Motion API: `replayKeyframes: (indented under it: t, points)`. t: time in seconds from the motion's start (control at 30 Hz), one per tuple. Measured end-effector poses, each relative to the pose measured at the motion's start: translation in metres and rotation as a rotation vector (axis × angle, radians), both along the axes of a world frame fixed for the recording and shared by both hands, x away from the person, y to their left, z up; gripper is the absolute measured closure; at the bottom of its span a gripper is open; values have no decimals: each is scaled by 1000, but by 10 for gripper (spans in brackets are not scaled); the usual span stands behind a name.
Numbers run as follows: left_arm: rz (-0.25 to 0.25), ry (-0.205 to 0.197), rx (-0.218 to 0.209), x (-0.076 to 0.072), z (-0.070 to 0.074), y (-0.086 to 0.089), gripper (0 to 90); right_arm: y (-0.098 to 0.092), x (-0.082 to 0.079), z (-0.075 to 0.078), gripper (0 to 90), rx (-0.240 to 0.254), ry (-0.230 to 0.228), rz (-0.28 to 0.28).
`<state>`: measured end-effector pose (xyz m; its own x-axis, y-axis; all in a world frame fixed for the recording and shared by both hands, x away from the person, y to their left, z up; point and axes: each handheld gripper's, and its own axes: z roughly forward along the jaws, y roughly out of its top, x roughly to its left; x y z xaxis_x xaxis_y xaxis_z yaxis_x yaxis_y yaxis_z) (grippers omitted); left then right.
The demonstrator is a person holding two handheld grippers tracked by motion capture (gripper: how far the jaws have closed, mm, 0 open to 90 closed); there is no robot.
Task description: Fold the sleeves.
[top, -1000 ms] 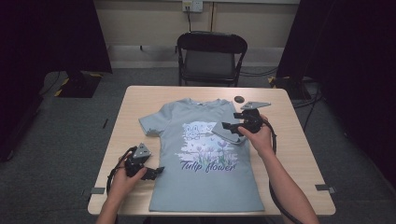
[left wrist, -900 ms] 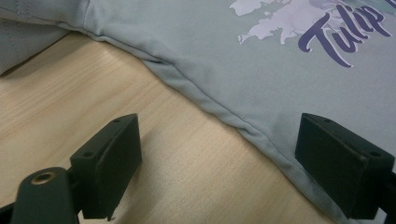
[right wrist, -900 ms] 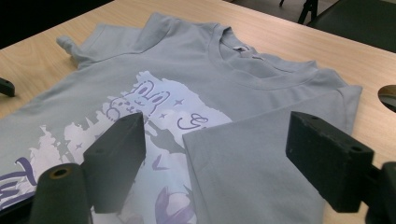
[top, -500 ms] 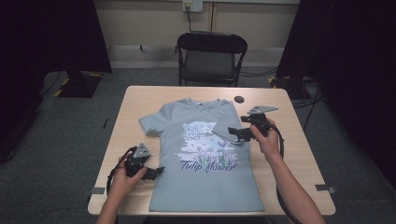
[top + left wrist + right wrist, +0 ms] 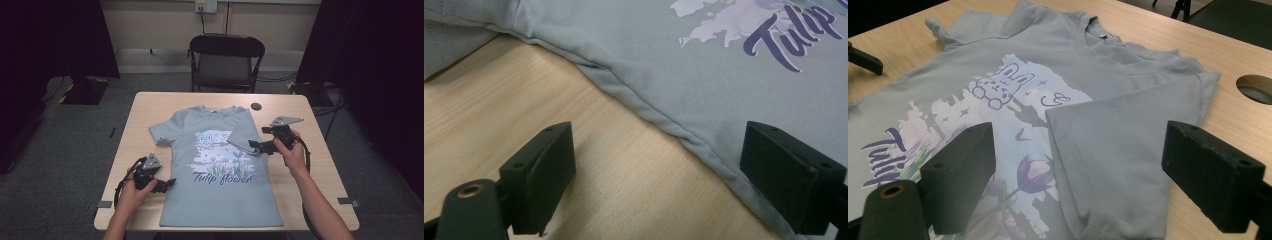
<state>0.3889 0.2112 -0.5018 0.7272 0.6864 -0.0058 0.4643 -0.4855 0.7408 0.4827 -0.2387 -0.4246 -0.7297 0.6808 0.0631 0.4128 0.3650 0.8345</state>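
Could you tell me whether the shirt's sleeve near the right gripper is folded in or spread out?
Folded in: the sleeve lies over the T-shirt's print.

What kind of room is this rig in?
Probably a recording studio or lab rather than a home: black curtains hang on both sides, a lone folding chair faces a bare wooden table with a T-shirt, and cables run over grey carpet.

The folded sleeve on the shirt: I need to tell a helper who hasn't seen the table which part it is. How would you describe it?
Find the wooden table with the grey T-shirt spread flat on it, print up. Near the right gripper, the folded sleeve lies turned inward over the tulip picture. The opposite sleeve still sticks out onto bare wood, so only this one covers the print.
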Motion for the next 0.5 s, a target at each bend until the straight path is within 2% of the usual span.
replayKeyframes:
  t: [0.5]
  points:
    - [0,0,0,0,0,0,140,-11,-9,-3,132,-6,-3,1]
